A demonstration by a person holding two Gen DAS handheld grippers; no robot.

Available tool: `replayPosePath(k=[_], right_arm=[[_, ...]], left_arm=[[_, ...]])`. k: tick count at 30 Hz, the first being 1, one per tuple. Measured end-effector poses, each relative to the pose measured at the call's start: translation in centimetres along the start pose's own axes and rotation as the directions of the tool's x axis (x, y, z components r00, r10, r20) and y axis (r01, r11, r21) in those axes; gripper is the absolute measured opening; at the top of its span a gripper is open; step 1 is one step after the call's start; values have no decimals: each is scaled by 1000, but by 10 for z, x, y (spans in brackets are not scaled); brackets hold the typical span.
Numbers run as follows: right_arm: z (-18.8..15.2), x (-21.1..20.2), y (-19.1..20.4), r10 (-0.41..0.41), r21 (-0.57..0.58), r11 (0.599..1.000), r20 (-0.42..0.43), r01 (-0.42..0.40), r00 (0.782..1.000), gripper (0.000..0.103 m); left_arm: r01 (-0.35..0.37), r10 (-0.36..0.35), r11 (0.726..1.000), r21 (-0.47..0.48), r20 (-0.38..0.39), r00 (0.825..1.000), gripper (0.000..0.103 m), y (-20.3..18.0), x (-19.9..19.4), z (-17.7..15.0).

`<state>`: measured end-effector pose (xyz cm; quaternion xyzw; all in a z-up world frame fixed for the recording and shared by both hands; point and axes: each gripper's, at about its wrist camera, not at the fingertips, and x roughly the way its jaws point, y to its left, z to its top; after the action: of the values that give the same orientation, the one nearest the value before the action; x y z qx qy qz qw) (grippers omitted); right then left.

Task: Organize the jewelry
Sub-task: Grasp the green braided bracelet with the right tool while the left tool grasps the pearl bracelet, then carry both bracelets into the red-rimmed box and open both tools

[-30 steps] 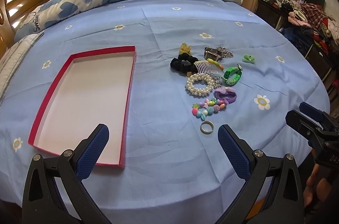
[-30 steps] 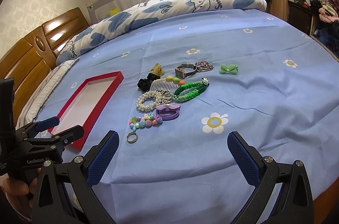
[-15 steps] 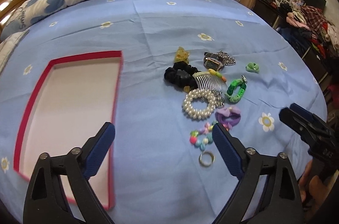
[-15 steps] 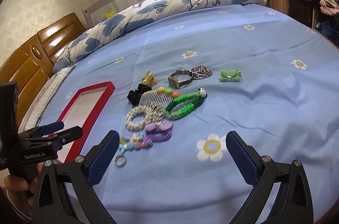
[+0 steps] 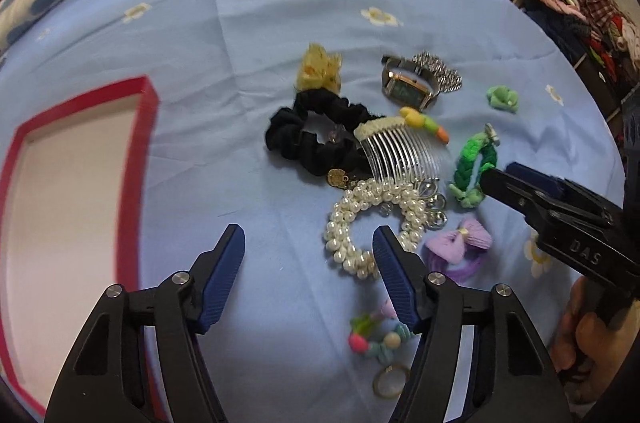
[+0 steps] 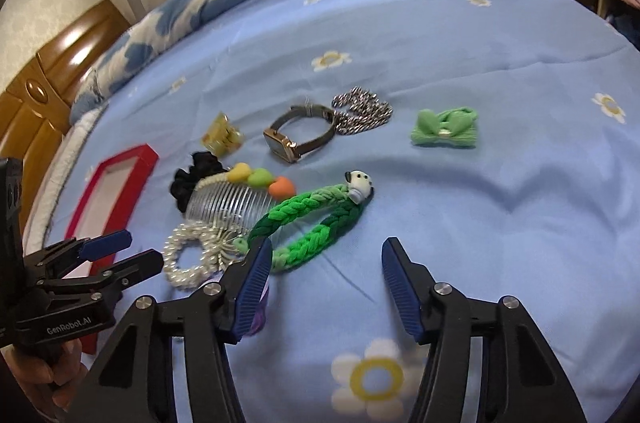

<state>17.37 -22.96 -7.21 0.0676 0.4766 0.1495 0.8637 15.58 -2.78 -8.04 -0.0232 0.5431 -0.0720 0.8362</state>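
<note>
Left gripper [image 5: 308, 243] over jewelry on the bed [image 5: 240, 7]

Its jaws are closing on nothing, right pad overlapping the pearl bracelet [image 5: 372, 219]. Far of that lie a black scrunchie [image 5: 312, 139], comb [image 5: 400, 151] and watch [image 5: 408, 89]; a red tray [image 5: 144, 127] sits left.

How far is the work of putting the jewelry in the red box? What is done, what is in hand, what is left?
Done: nothing; the red box shows no jewelry inside. In hand: nothing held; the left tongs are closing near the pearl bracelet, the right tongs near the green braid. Left: all pieces, such as the watch, comb and scrunchie, lie on the bed.
</note>
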Motion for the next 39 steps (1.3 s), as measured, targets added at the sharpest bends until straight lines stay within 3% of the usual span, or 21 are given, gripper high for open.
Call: replayPosePath(k=[4,6,8,9,13,24,39], right_arm=[[2,18,1,-24,-10,1000,-50,24,998,46],[5,20,2,-33,-13,999,-45,32,998,30],[7,21,2,-34,-13,999,-36,34,999,24],[7,21,1,-33,-12,999,-32,33,999,20],[7,17,1,-21,5,1000,-5,21,1000,12],[7,-27,9,48,47,998,77,-52,996,11],[-5,-56,84,182,-55,983,88,-178,979,10]], left_arm=[[7,-7,1000,8,-8,1000,55,-1,8,2],[15,-15,1000,25,-2,1000,43,-4,9,2],[28,-28,999,44,1,1000,19,-8,10,3],[39,-39,998,57,0,999,12,-10,10,2],[47,-48,995,87,11,999,10,-15,7,1],[109,-112,993,32,109,988,10,3,-52,-11],[115,-91,990,-85,248,965,10,59,-133,-47]])
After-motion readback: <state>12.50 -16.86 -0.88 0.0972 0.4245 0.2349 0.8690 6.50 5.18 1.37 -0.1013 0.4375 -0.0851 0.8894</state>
